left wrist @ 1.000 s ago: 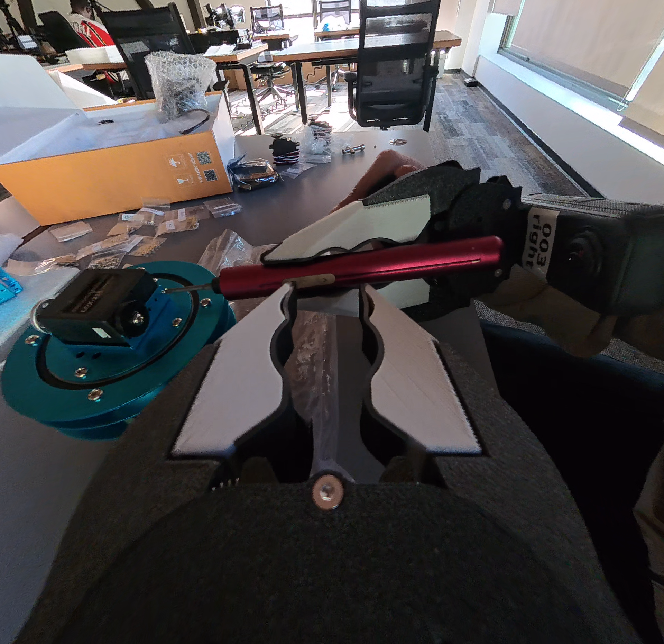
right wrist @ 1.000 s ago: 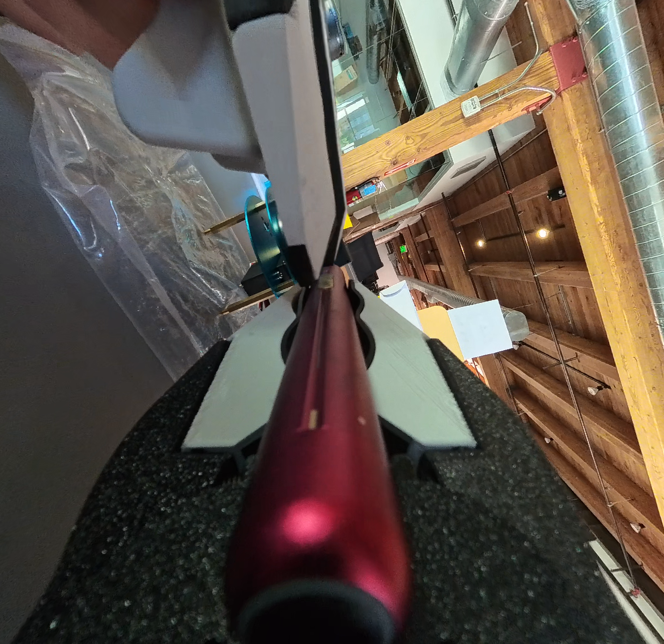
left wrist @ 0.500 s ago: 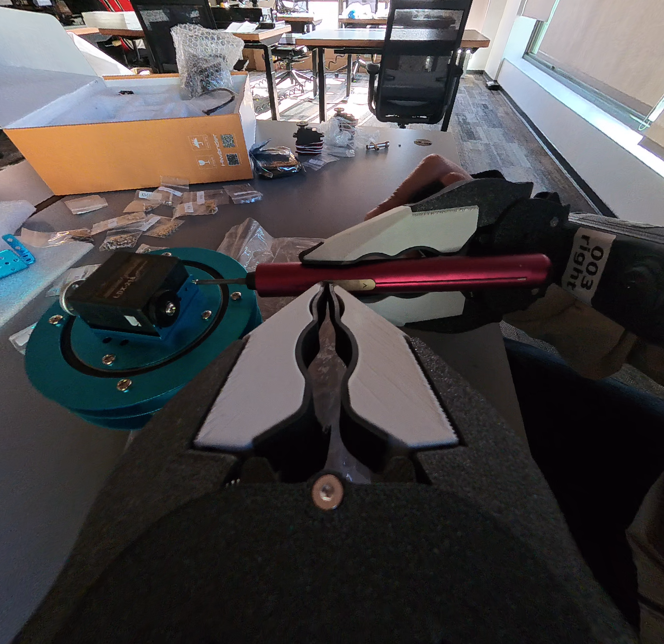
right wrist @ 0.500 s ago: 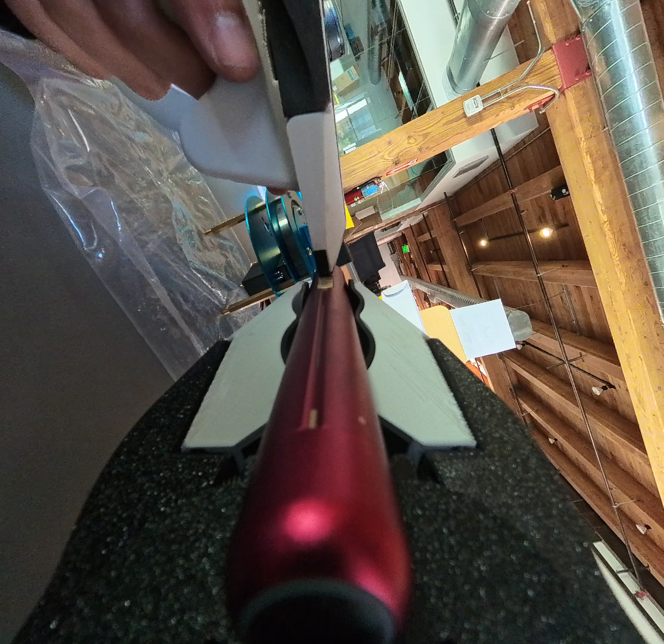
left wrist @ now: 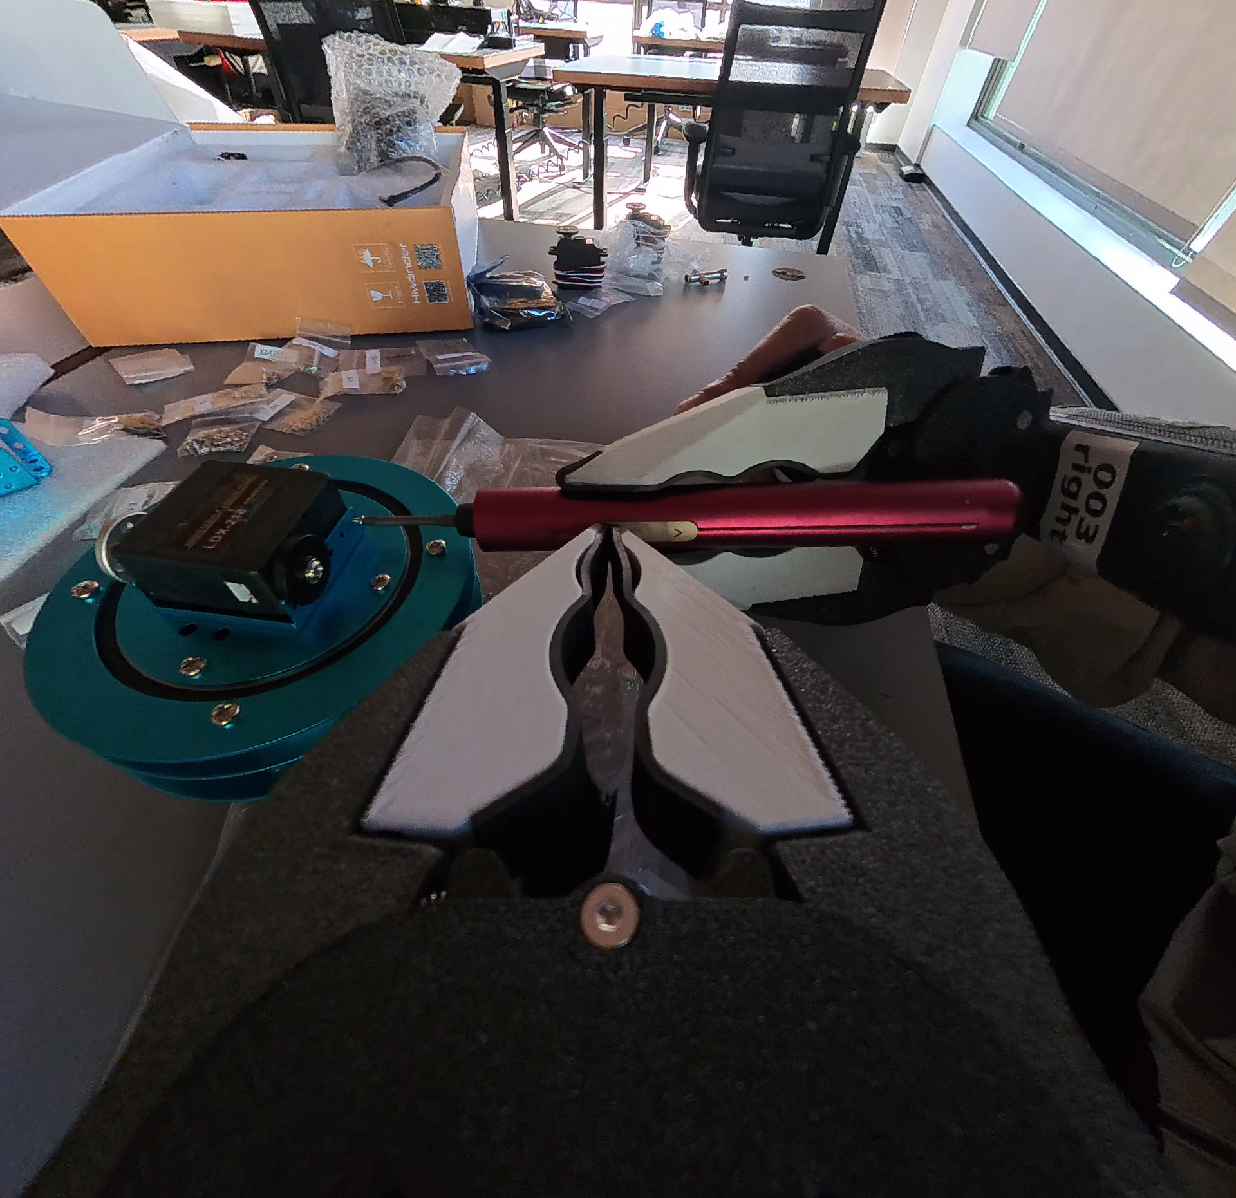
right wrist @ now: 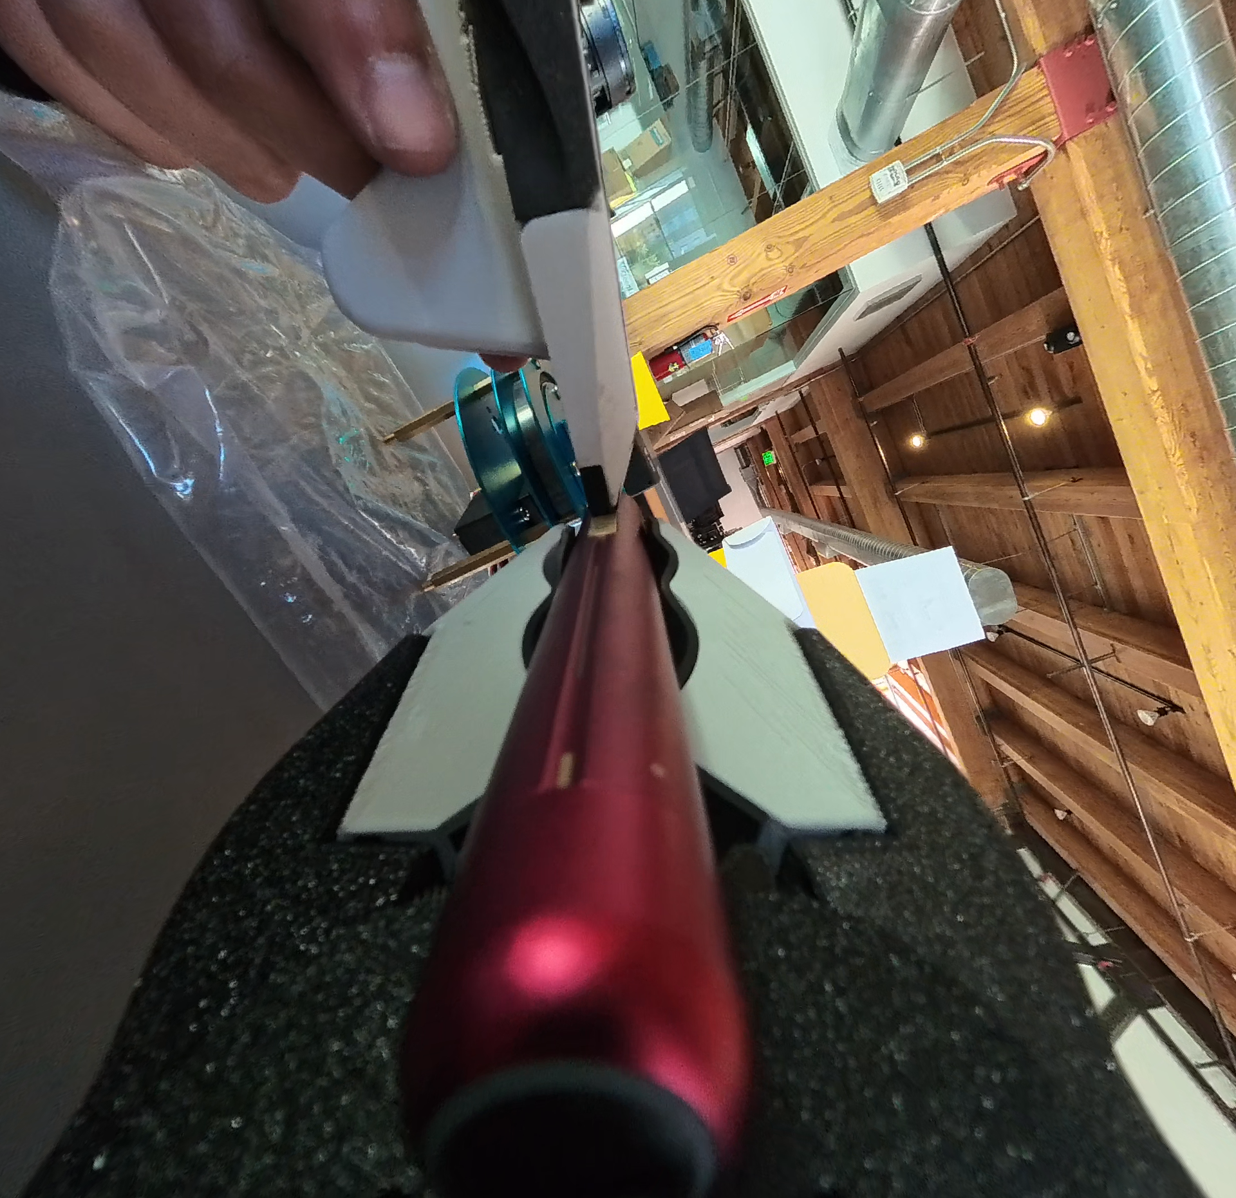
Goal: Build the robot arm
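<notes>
My right gripper point(left wrist: 580, 509) is shut on a red pen-shaped screwdriver point(left wrist: 769, 514) and holds it level. Its thin bit touches the blue bracket point(left wrist: 331, 601) under a black servo point(left wrist: 221, 537), which sits on a round teal base point(left wrist: 100, 684). My left gripper point(left wrist: 605, 536) is shut and empty, with its tips against the side of the screwdriver at its gold button. In the right wrist view the screwdriver point(right wrist: 588, 831) runs along my right gripper point(right wrist: 605, 530). The left gripper's white fingers point(right wrist: 588, 363) cross its front end, with a hand behind them.
An open orange box point(left wrist: 234, 283) with bubble wrap stands at the back left. Small bags of screws point(left wrist: 267, 403) and a clear plastic bag point(left wrist: 468, 443) lie on the grey table point(left wrist: 635, 363). Another servo point(left wrist: 578, 263) and an office chair point(left wrist: 782, 129) are beyond. My two grippers' fingertips are within a few centimetres of each other.
My left gripper went from open to shut, and its tips came up against the screwdriver. The right gripper kept its hold, the bit staying at the servo's bracket.
</notes>
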{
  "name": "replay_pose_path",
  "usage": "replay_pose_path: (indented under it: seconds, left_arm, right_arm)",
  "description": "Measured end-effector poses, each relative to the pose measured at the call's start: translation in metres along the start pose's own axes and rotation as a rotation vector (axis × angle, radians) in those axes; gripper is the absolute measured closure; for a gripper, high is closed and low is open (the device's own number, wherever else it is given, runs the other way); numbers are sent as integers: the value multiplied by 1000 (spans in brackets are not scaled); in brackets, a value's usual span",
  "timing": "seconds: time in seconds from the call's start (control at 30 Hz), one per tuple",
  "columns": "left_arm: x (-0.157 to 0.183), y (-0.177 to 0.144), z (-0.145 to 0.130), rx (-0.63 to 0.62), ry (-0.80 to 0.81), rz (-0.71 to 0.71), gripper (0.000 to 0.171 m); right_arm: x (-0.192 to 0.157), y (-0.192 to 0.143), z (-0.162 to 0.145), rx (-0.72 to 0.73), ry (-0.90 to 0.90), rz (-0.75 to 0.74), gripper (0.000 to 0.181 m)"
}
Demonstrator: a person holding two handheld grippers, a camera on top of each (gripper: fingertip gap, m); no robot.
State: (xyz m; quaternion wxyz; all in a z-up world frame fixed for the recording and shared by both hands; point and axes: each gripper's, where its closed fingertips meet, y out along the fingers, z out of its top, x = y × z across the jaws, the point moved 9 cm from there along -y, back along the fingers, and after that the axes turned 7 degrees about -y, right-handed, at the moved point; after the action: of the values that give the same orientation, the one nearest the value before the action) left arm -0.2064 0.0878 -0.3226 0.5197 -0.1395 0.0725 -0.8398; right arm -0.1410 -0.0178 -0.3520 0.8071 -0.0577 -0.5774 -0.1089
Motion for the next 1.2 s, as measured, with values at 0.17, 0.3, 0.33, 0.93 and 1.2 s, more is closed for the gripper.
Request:
replay_pose_path:
  seconds: [0.17,0.3,0.33,0.93,1.2]
  left_arm:
    - [-2,0,-1,0,-21,-4,171]
    - [-6,1,-1,11,-71,-24,171]
    - [-6,1,-2,14,-78,-27,171]
    - [14,-24,-12,-10,-564,-126,135]
    - [29,-6,-24,40,-921,-239,127]
  right_arm:
    - [-1,2,-1,7,-29,-4,162]
    - [0,4,-2,7,-30,-3,162]
    - [0,4,-3,7,-28,-3,162]
    - [0,7,-6,4,-13,-12,162]
    - [-4,8,-4,-8,-68,-31,162]
